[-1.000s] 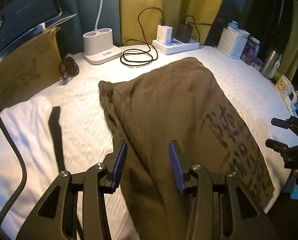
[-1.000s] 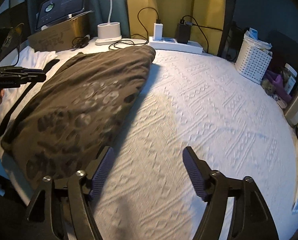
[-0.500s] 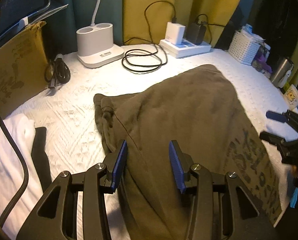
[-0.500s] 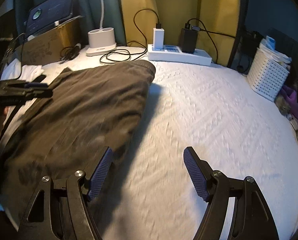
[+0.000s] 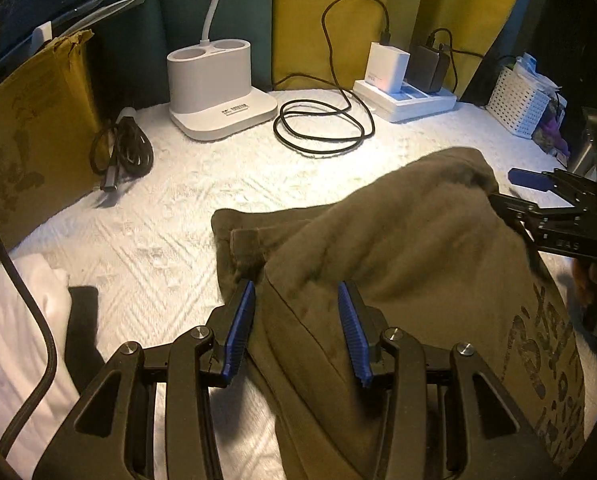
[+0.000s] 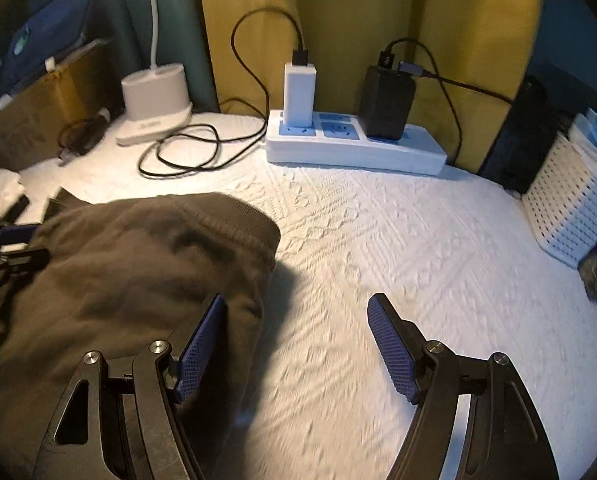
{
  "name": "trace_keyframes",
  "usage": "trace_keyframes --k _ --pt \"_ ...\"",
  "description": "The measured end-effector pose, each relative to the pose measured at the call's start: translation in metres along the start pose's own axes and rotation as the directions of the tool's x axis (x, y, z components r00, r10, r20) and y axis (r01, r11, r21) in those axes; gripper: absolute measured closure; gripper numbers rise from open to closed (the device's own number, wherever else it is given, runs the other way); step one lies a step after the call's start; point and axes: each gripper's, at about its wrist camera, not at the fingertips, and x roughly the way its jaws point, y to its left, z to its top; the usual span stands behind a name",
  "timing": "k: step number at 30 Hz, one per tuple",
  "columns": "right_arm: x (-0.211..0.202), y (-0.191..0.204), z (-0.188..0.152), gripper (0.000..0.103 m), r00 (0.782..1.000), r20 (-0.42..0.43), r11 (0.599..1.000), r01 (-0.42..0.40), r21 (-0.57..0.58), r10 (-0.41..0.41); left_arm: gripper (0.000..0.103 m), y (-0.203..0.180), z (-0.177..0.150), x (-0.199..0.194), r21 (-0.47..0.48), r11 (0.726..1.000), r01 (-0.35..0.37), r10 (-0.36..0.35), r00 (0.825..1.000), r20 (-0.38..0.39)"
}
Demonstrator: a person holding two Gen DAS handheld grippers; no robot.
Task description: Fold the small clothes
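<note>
We keep both hand-held grippers over the olive garment [image 5: 410,264], which lies spread on the white table [image 5: 170,216].

1. The left hand-held gripper [image 5: 296,330] has parted jaws straddling a raised ridge of cloth; its pads [image 5: 240,330] do not press it.
2. The right hand-held gripper [image 6: 298,350] stands wide apart at the garment's 3 o'clock edge, holding nothing.
3. The garment's long axis runs from 6 toward 12 o'clock, its hemmed end facing the power strip [image 6: 354,148].

One olive-brown printed fabric garment [image 5: 418,248], two black two-finger grippers with blue pads, left [image 5: 296,330] and right [image 6: 296,350], one white power strip [image 6: 354,146] carrying two chargers, one white perforated plastic basket [image 6: 570,208].
</note>
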Motion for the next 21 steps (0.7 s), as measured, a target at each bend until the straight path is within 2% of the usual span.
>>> trace_keyframes --k 3,7,9,11,12,13,16,17,19,21 --pt "0.011 -0.002 0.003 0.028 1.0 -0.004 0.999 0.03 -0.015 -0.03 0.06 0.002 0.003 0.003 0.005 1.0 0.001 -0.001 1.0 0.007" --pt "0.014 -0.008 0.008 0.028 1.0 -0.013 1.0 0.008 0.008 -0.008 0.06 0.009 0.01 0.002 -0.032 0.999 0.032 -0.032 0.999 -0.012" --pt "0.012 -0.009 0.009 0.028 1.0 -0.015 1.0 0.0 0.018 0.001 0.06 0.014 0.011 -0.003 -0.059 0.998 0.036 -0.036 0.999 0.002" --pt "0.007 -0.011 0.008 0.028 1.0 -0.008 1.0 -0.006 0.028 0.006 0.054 0.019 0.011 -0.01 -0.082 0.997 0.01 -0.008 1.0 0.026" --pt "0.004 -0.012 0.007 0.027 1.0 -0.003 0.999 -0.008 0.034 0.008 0.04 0.022 0.011 -0.012 -0.096 0.995 0.005 -0.002 0.999 0.033" --pt "0.001 -0.013 0.007 0.027 1.0 0.002 0.999 -0.013 0.041 0.013 0.031 0.025 0.011 -0.013 -0.115 0.993 0.013 -0.008 0.999 0.04" --pt "-0.008 -0.017 0.006 0.026 0.999 0.012 0.997 -0.05 0.062 0.049 0.03 0.028 0.009 -0.008 -0.136 0.99 0.038 -0.036 0.999 0.013" --pt "-0.01 -0.017 0.005 0.021 0.998 0.014 0.996 -0.059 0.066 0.059 0.03 0.027 0.008 -0.005 -0.131 0.991 0.041 -0.042 0.999 -0.002" --pt "-0.015 -0.018 0.003 0.016 0.997 0.025 0.994 -0.078 0.071 0.077 0.029 0.019 0.006 0.001 -0.111 0.993 0.039 -0.042 0.999 -0.026" --pt "-0.016 -0.018 0.002 0.016 0.996 0.027 0.993 -0.09 0.071 0.088 0.029 0.01 0.007 0.002 -0.074 0.997 0.025 -0.027 0.999 -0.022"
